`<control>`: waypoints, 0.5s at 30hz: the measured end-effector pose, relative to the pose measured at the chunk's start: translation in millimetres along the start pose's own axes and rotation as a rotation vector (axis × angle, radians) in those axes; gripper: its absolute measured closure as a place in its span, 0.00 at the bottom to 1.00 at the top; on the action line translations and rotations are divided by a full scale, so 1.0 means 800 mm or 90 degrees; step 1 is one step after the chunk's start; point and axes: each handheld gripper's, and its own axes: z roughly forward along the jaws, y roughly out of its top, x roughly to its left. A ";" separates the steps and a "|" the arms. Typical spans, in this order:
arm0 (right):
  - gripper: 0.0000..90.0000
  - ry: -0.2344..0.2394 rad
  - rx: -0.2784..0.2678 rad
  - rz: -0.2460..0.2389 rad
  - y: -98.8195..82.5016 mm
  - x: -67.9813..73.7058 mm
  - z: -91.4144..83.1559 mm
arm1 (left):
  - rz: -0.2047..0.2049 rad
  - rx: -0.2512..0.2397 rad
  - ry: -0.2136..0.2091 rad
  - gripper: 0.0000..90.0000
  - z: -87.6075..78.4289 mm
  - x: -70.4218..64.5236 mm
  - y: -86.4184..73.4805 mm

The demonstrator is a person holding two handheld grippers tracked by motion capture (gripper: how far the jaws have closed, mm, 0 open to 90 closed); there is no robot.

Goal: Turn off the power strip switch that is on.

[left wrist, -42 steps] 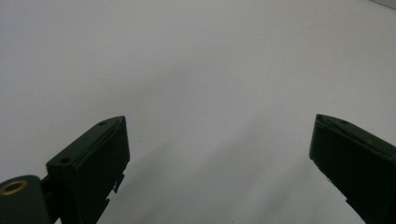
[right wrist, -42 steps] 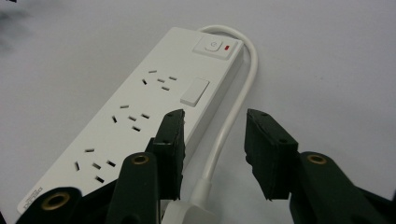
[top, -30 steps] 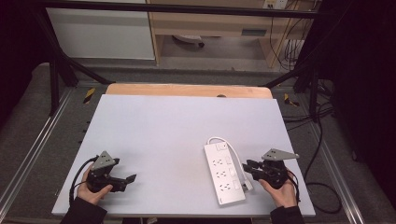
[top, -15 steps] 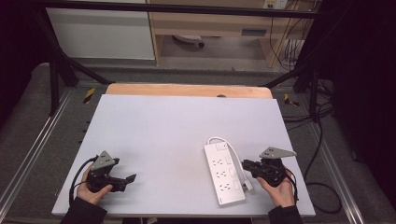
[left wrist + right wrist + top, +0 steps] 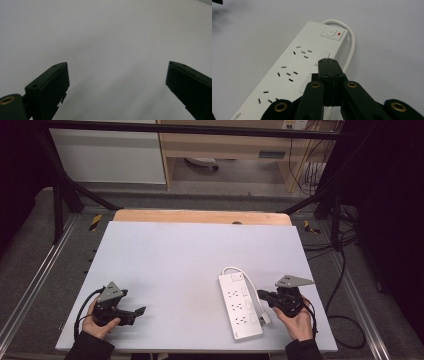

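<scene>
A white power strip [image 5: 240,306] lies at the tabletop's [image 5: 175,260] five o'clock, long axis running eleven to five, switch end farthest; right gripper [image 5: 262,295] jaws just closed empty beside it, left gripper [image 5: 140,310] jaws wide.

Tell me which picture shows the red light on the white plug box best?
The right gripper view: the power strip is close, so the red light beside its switch is plain. The high view shows the whole power strip, but the light is too small to make out. The left gripper view faces bare table.
</scene>
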 end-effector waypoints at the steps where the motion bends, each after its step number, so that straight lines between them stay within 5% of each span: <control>1: 1.00 -0.001 -0.001 0.000 0.001 0.000 0.001 | 0.000 0.000 0.000 0.05 0.000 0.000 0.000; 15: 1.00 -0.006 0.010 0.001 0.010 0.003 0.013 | -0.001 0.002 0.001 0.05 0.000 0.001 0.000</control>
